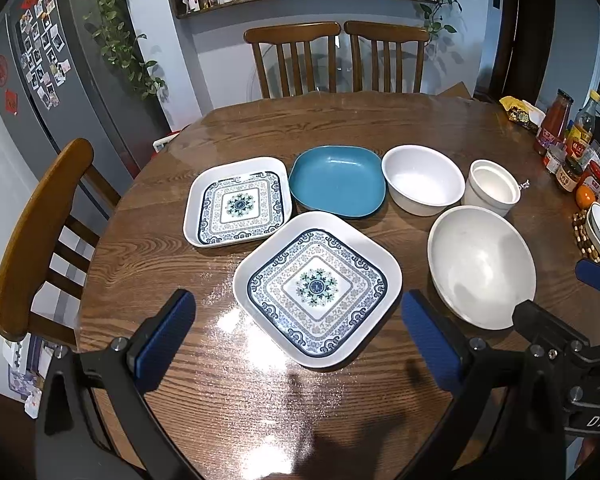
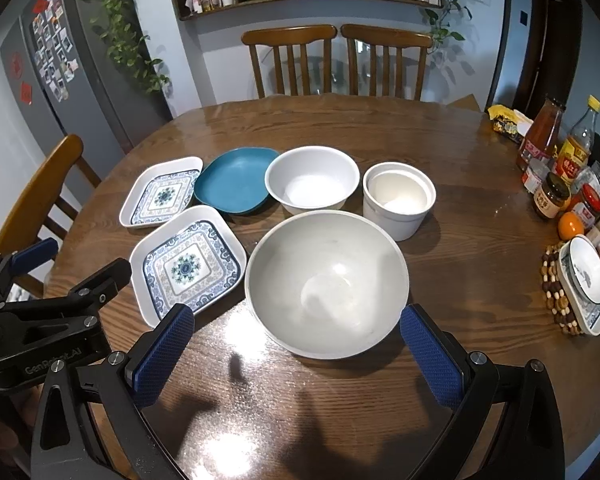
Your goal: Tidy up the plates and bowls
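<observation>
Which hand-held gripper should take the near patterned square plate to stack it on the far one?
Left. The left hand-held gripper is open with the near patterned square plate centred ahead; the right hand-held gripper faces the large white bowl.

Two square plates (image 1: 318, 288) (image 1: 238, 201) white, blue floral pattern; dish (image 1: 337, 181) teal; bowls (image 2: 326, 283) (image 2: 312, 178) white.

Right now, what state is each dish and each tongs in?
Near patterned plate: flat, empty, unstacked.
Far patterned plate: flat, empty, unstacked.
Blue dish: upright, empty.
Big bowl: upright, empty.
Mid bowl: upright, empty.
White pot: upright, lidless.
Left tongs: open, holding nothing.
Right tongs: open, holding nothing.
</observation>
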`<state>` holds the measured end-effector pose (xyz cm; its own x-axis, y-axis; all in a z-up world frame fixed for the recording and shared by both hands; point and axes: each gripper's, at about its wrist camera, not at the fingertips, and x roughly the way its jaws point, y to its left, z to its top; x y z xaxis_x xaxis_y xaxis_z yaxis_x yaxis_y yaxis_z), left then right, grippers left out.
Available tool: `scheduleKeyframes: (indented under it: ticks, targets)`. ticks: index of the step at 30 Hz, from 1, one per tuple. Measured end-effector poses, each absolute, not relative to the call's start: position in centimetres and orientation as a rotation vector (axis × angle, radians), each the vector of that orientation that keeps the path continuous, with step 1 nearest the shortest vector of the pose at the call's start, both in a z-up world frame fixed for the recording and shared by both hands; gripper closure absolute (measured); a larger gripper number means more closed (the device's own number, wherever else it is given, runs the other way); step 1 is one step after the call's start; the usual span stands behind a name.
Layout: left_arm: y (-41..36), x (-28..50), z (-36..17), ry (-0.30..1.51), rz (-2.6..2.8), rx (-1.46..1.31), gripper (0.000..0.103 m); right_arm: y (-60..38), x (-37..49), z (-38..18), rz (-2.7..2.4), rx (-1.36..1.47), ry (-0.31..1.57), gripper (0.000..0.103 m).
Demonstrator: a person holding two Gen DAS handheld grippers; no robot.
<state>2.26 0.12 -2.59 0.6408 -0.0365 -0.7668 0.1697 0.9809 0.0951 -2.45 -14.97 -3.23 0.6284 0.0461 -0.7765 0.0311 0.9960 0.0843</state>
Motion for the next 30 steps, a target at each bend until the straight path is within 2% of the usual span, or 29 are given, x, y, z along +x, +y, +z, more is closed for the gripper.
scheduleKeyframes:
  ticks: [7,19,25,28,30]
  targets:
    - [0.9,2.8,-3.5,0.903,-0.124,0.126,0.001,-14.3,-1.5,-3.7,0.030,0.067,0.903,0.000]
    - [7.0,4.7,-8.6,1.034,-0.006,-0.050,0.001,-9.6,2.7,-3.9,0.184,-0.060,0.922,0.000]
    - [7.3,5.5,-10.4,1.071,-0.023,-0.092,0.008,-7.0,6.9,-5.4,0.234,-0.146,0.979,0.001]
    - [7.1,6.1,-11.2,1.080,-0.029,-0.091,0.016,-6.0,8.8,-6.9,0.258,-0.189,1.025,0.016]
    - [7.0,6.5,-11.6,1.088,-0.035,-0.098,0.024,-5.4,10.0,-8.0,0.269,-0.220,1.059,0.022]
